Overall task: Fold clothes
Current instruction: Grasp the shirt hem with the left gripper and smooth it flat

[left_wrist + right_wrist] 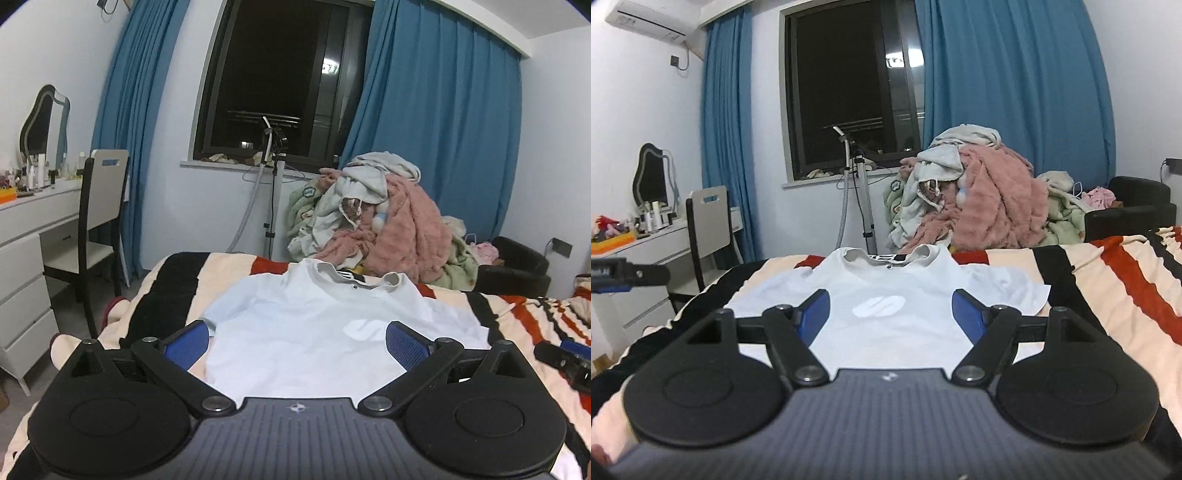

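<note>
A white T-shirt [317,332] lies spread flat, front up, on the striped bed, collar away from me; it also shows in the right wrist view [897,317]. It has a white logo on the chest and short sleeves spread to both sides. My left gripper [297,341] is open and empty, held over the shirt's near hem. My right gripper [890,310] is open and empty, also over the shirt's lower part. The right gripper shows at the right edge of the left wrist view [565,360]; the left gripper shows at the left edge of the right wrist view [624,277].
The bed has a cream, black and red striped blanket [524,325]. A big pile of clothes and pink blankets [380,221] sits past the bed's far end. A garment steamer stand [271,177], a chair [99,206] and a white dresser [26,240] stand at the left.
</note>
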Demonstrator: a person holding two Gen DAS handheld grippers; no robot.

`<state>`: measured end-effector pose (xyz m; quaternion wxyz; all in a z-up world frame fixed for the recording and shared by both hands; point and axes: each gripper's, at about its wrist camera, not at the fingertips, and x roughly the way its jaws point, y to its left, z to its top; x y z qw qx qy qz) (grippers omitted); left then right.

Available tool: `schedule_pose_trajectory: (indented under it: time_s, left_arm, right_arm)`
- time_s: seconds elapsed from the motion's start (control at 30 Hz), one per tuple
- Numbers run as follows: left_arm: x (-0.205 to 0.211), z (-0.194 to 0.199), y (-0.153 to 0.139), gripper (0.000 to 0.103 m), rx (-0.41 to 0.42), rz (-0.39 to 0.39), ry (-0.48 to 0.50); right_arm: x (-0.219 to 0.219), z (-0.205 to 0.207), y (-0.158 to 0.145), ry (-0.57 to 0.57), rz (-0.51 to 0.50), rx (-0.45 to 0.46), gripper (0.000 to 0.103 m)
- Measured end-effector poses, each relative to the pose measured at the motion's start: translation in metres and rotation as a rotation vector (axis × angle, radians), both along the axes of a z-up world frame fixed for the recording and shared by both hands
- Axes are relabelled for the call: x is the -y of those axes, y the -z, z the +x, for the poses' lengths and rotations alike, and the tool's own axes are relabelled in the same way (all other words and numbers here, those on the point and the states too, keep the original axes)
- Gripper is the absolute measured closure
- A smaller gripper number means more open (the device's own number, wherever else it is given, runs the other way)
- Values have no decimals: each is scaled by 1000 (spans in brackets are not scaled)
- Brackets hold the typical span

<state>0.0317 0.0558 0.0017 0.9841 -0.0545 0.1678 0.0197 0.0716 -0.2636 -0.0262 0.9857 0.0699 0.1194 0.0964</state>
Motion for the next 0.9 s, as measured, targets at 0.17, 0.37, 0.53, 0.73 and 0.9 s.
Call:
schedule_pose_trajectory:
  time_s: [0.17,0.37,0.53,0.73,0.9]
  left_arm:
    - [3,20,9,0,-28,28,-3]
    - [-25,65,38,0,-222,-113,-82]
    - [-78,113,62,1,-352,-297,-230]
    - [-139,157,72,1,-269,-447,-334]
    - [-152,192,88,6,-226,-490,-271]
  right_arm:
    - [0,9,6,21,23,16,29]
    - [5,21,23,78,71,-54,28]
    - [9,33,38,113,107,-123,29]
    - [15,54,58,113,176,-186,28]
    - [19,73,74,111,230,-238,28]
